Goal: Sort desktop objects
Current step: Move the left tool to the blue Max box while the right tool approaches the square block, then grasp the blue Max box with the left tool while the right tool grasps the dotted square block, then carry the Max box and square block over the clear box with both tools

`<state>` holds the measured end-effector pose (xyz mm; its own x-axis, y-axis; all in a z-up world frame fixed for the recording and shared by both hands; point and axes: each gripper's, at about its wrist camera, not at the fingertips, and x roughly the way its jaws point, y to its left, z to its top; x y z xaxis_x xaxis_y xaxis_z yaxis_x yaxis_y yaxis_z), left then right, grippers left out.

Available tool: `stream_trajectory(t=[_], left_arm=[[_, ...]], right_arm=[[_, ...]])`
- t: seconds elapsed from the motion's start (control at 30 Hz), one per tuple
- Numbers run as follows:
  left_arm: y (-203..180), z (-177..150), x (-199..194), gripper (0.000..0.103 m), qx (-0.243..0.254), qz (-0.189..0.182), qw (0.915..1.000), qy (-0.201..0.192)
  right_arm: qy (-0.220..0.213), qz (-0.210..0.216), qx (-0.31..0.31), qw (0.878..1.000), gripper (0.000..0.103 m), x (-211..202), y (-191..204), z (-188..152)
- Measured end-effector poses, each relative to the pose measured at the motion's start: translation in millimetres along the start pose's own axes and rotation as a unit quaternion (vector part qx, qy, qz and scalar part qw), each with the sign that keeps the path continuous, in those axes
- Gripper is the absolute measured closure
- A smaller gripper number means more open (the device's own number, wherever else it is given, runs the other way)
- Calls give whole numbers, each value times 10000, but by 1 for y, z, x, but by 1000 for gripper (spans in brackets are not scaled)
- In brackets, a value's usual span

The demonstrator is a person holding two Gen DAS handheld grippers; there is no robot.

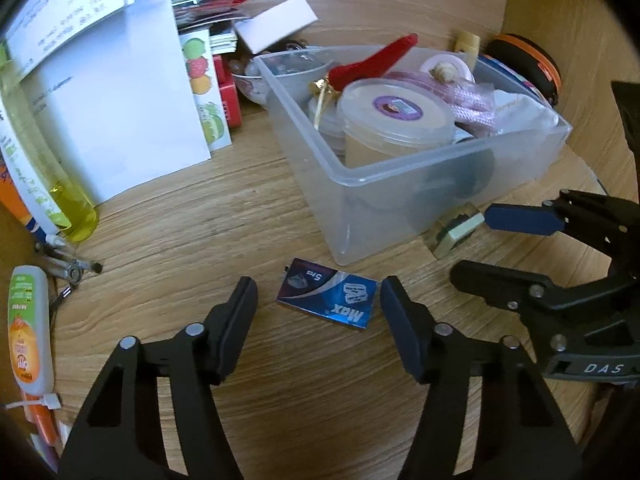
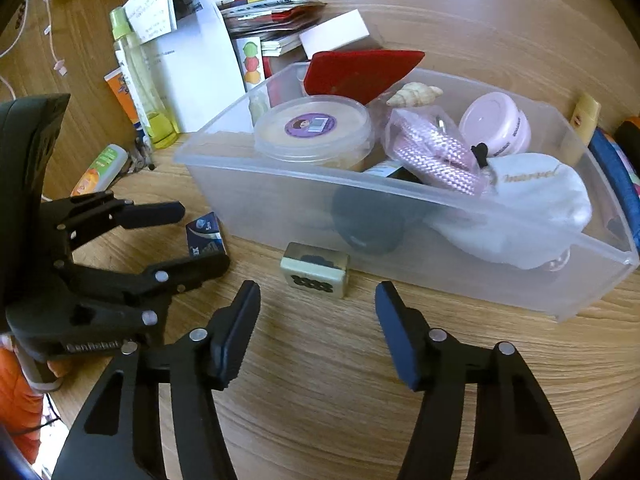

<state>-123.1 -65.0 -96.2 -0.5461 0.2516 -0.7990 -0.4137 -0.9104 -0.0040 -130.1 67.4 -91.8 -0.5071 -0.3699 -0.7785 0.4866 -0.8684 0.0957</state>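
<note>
You're working at a cluttered home desk: a wood-grain desktop [image 2: 360,400], loose papers [image 1: 120,100] and booklets [image 2: 272,8] stacked at the back, a yellow bottle [image 1: 60,184], and a translucent storage bin [image 2: 400,240] crammed with household odds and ends.

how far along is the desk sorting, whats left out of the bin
Done: the clear plastic bin already holds a round lidded tub, a pink cord, a seashell and a white pouch. In hand: nothing; the left claw is open around the blue Max packet, and the right claw is open facing the small stamp block. Left: both of those, on the desk beside the bin.
</note>
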Motion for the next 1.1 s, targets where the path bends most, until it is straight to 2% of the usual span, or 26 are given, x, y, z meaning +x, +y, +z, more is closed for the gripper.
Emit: stream_trajectory(t=[0.13,0.27,0.33,0.4,0.47,0.6,0.7,0.87,1.1], left_arm=[[1,0,1,45,-30,25,10000,-39],[3,-1,1,53,-49,41,9999,-88],[3,-1,1,55,-63,33,9999,-107],[4,-1,0,56,-102,11,9999,-120],[6,-2,-1,56,-172,65,9997,-153],[9,-3,-3,56,-303,290,9989,-198],[13,-3,-6,56,-488,287,9981,-232],[16,-6,-18,56,-690,321,9966,-316],[8,-10,-41,56,-768,636,9937,-513]], right_arm=[[24,-80,26,10000,52,6,2,1],[-50,-119,-28,9999,52,8,8,2],[-11,-106,-30,9999,56,11,10,3],[-6,-119,3,9999,67,12,9,5],[-14,-75,54,10000,70,12,8,6],[-16,-25,51,10000,71,11,7,7],[-19,-17,21,10000,71,9,9,6],[-226,88,-70,9997,71,-8,13,7],[-436,334,-80,9985,71,-30,11,8]])
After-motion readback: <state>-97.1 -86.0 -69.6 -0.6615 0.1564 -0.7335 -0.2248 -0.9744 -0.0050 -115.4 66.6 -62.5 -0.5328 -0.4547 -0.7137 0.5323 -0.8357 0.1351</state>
